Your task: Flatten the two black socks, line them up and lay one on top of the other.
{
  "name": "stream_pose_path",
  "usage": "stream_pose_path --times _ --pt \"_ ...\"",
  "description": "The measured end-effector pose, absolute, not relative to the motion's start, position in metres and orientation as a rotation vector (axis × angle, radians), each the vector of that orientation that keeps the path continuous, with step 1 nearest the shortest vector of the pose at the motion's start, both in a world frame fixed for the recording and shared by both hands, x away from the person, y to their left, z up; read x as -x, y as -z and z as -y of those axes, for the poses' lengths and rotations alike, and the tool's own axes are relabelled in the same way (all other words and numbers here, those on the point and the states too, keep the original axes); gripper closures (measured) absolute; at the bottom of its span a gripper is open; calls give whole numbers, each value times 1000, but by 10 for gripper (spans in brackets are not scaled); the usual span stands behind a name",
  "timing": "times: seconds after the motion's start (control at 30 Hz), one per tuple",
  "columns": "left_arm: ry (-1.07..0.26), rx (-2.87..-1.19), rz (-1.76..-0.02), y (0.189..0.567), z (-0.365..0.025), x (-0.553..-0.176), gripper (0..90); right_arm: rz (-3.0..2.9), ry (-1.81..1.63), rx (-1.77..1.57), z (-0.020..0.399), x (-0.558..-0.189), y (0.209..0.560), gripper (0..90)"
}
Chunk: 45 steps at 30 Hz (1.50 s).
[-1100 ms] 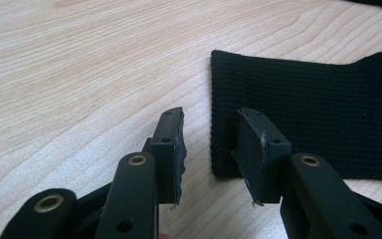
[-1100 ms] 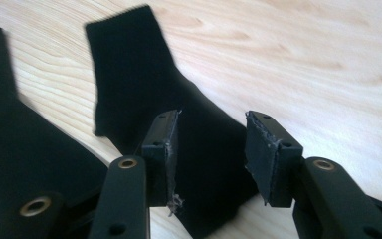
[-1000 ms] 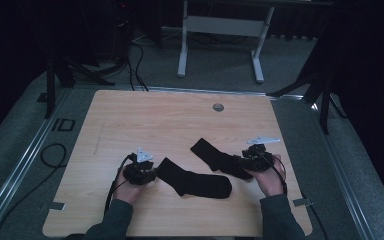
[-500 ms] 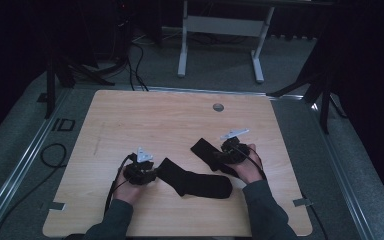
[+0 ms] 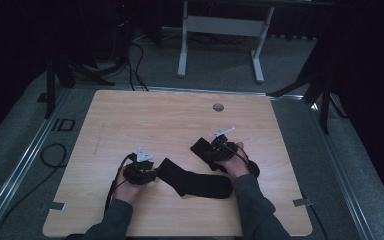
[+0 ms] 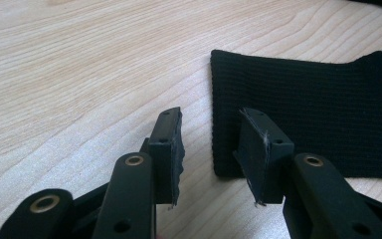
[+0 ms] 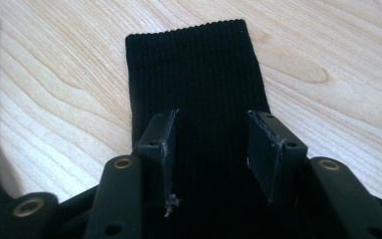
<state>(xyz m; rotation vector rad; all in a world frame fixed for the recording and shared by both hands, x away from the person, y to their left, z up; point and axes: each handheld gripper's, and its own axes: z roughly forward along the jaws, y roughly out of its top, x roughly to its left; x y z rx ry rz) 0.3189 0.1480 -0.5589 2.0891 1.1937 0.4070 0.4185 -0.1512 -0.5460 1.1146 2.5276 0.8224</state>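
Observation:
Two black socks lie on the wooden table [image 5: 150, 115]. The nearer sock [image 5: 197, 182] stretches flat between my hands, its ribbed cuff [image 6: 298, 109] right at my left gripper [image 5: 147, 174]. That gripper [image 6: 211, 149] is open, its jaws straddling the cuff's corner without closing. The farther sock [image 5: 202, 149] lies angled at centre right. My right gripper [image 5: 220, 149] hovers over it, open, with the ribbed sock [image 7: 194, 74] running between and beyond its jaws [image 7: 211, 154].
A small round grommet [image 5: 218, 107] sits in the table near its far edge. Bare wood spreads across the far and left parts of the table. A white desk frame [image 5: 220, 30] stands on the floor beyond.
My right gripper has swung left from the table's right side onto the farther sock. The left gripper has stayed at the nearer sock's cuff.

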Motion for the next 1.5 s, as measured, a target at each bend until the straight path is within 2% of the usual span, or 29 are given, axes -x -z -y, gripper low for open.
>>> stream_pose_path --times 0.37,0.67,0.77,1.5 --pt "-427 -2091 -1199 559 -146 -318 578 -2510 -829 -1118 152 -417 547 586" --pt "-435 -2092 -1199 559 -146 -318 568 -2511 -828 -1122 151 -415 546 781" --pt "-433 -2089 -1201 559 -146 -318 567 -2508 -841 -1137 151 -414 546 820" --pt "-431 -2084 -1202 560 -146 -318 551 -2509 -893 -1210 156 -414 546 846"
